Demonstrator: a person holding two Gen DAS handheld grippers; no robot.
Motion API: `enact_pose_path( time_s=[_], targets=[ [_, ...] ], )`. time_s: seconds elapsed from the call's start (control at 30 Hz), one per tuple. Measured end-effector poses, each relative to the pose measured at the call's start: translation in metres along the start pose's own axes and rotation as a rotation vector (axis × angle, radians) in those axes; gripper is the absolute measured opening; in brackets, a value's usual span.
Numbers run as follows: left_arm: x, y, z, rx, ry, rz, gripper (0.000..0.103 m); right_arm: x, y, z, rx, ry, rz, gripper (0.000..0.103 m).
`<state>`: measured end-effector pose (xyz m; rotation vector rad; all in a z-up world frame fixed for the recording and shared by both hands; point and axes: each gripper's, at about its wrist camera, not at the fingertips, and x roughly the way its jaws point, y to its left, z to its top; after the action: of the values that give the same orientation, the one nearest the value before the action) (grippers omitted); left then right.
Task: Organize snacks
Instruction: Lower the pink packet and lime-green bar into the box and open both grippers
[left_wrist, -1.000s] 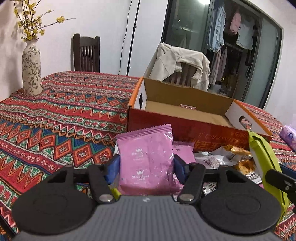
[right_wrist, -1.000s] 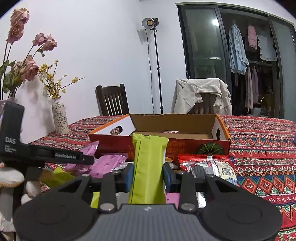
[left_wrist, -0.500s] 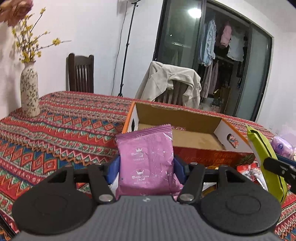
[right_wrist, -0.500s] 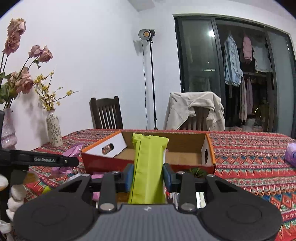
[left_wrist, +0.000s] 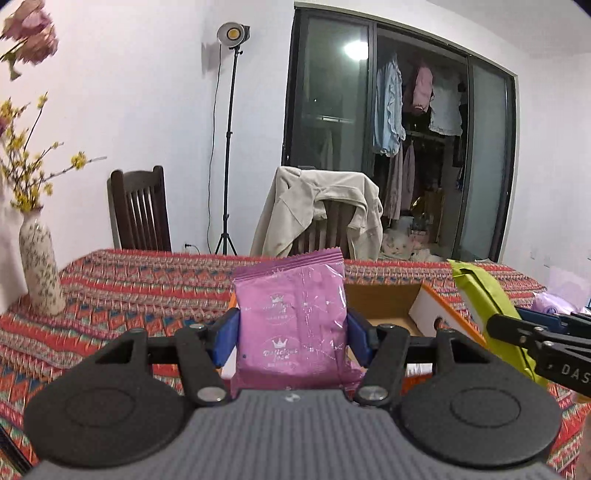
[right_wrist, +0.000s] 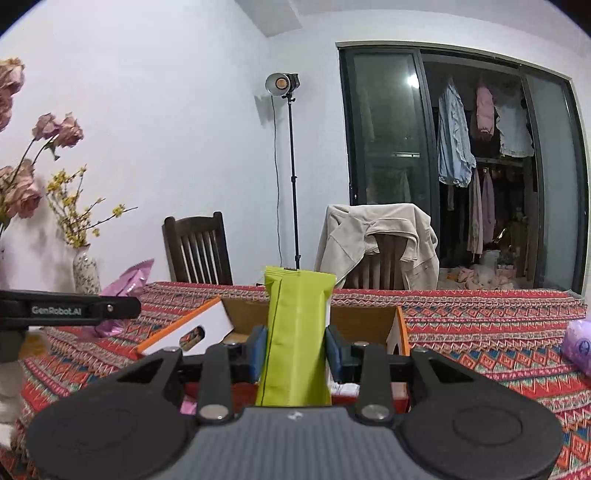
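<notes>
Left gripper (left_wrist: 291, 334): fingers clamped on pink snack packet (left_wrist: 291, 321), upright between blue pads. Right gripper (right_wrist: 294, 352): fingers clamped on green snack bar (right_wrist: 297, 332), upright. Both above open cardboard box (right_wrist: 364, 321) on counter (right_wrist: 480, 332).

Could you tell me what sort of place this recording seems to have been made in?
Probably a home dining room: a table with a patterned cloth, wooden chairs, a flower vase and clothes hanging behind glass doors.
</notes>
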<state>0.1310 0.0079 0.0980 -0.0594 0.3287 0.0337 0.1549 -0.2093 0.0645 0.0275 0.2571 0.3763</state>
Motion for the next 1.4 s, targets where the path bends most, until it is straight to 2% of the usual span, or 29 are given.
enact_pose_path(
  time_s=[0.27,0.5,0.87,1.0,1.13,1.17,1.2,1.23,1.27,1.3,1.33,1.4],
  targets=[
    [0.031,-0.009,0.027,-0.005,-0.006,0.004,0.062,0.044,-0.008,0.032,0.009,0.032,-0.03,0.033],
    [0.076,-0.012,0.038,0.001,0.055,0.046,0.062,0.094,-0.02,0.04,0.015,0.114,-0.077,0.033],
    [0.145,-0.012,0.015,0.042,0.185,0.124,0.062,0.168,-0.048,0.02,0.084,0.313,-0.176,0.033],
    [0.158,-0.009,0.005,0.045,0.226,0.133,0.062,0.176,-0.049,0.008,0.069,0.356,-0.186,0.033],
    [0.159,-0.002,-0.001,0.026,0.225,0.114,0.063,0.178,-0.052,0.003,0.073,0.378,-0.175,0.034],
    [0.157,0.0,-0.001,0.018,0.222,0.109,0.064,0.177,-0.052,0.003,0.076,0.378,-0.171,0.036],
    [0.155,0.002,-0.001,0.01,0.217,0.101,0.07,0.175,-0.054,0.003,0.084,0.378,-0.166,0.047],
    [0.152,0.004,-0.001,0.001,0.207,0.094,0.08,0.175,-0.055,0.004,0.09,0.373,-0.162,0.061],
    [0.149,0.005,0.0,-0.008,0.196,0.091,0.086,0.171,-0.056,0.005,0.094,0.364,-0.159,0.068],
    [0.145,0.008,0.0,-0.019,0.183,0.091,0.097,0.168,-0.056,0.007,0.097,0.354,-0.155,0.078],
    [0.141,0.009,0.001,-0.033,0.17,0.09,0.103,0.163,-0.057,0.007,0.1,0.344,-0.149,0.088],
    [0.133,0.014,0.001,-0.06,0.15,0.083,0.103,0.156,-0.056,0.008,0.103,0.325,-0.137,0.098]
  ],
)
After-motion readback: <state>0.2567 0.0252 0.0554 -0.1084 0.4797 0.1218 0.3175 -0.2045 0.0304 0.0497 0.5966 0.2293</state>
